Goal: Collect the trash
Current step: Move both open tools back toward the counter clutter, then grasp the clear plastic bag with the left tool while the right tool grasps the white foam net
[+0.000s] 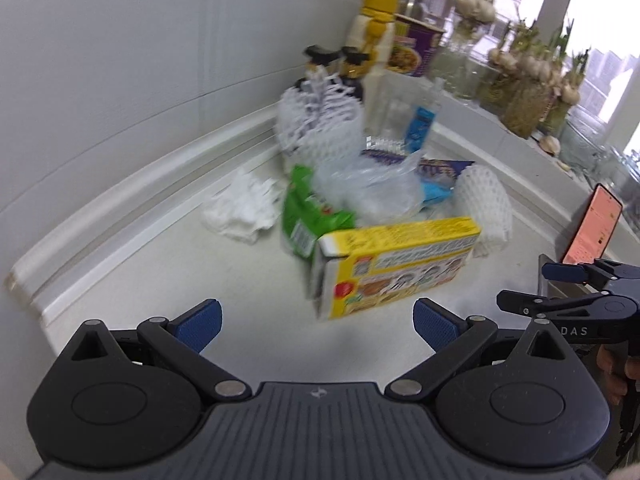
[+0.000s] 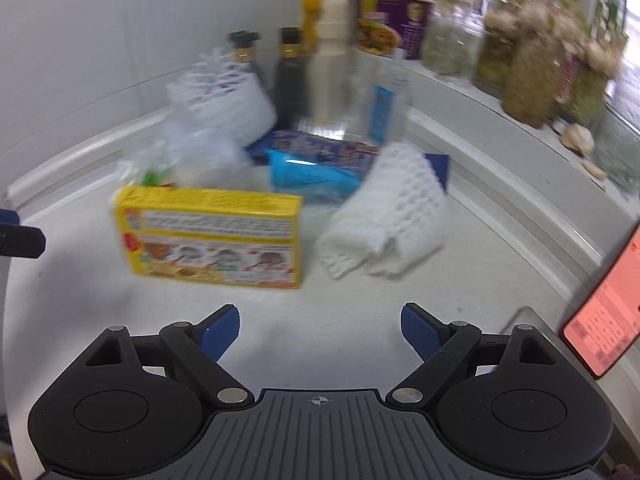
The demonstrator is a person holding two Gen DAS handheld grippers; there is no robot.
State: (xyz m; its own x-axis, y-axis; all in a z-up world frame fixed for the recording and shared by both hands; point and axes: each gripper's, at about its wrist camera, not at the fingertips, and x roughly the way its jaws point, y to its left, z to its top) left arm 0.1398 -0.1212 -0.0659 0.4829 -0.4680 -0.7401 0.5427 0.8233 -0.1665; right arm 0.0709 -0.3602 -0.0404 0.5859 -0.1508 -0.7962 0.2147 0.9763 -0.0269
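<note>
Looking down at a white desk (image 1: 168,280) running into a wall corner, trash heaped against the back edge. Yellow carton (image 1: 400,264) is sitting at the front of the heap, nearest both claws, long side facing out. Two white foam nets: one (image 1: 320,120) is standing at the back by the dark bottles (image 1: 352,68), the other (image 1: 486,208) is lying just right of the carton, touching or nearly touching it. Clear plastic bag (image 1: 368,188) is bunching up behind the carton, green wrapper (image 1: 308,216) is leaning at the carton's left end, blue wrapper (image 2: 312,174) is lying behind the carton between the bag and the right net. Crumpled white tissue (image 1: 244,208) is sitting apart on the left, near the wall strip. Yellow-capped bottle (image 1: 376,36) and purple cup (image 1: 416,48) are standing in the corner behind the pile; jars with garlic (image 1: 532,80) are lining the sill on the right. Phone (image 1: 592,224) with an orange screen is propping up at the right edge.

Left claw (image 1: 318,326) is hanging spread wide, nothing between the pads, short of the carton. Right claw (image 2: 320,332) is also spread wide and empty, short of the carton and net. Both views are blurring
</note>
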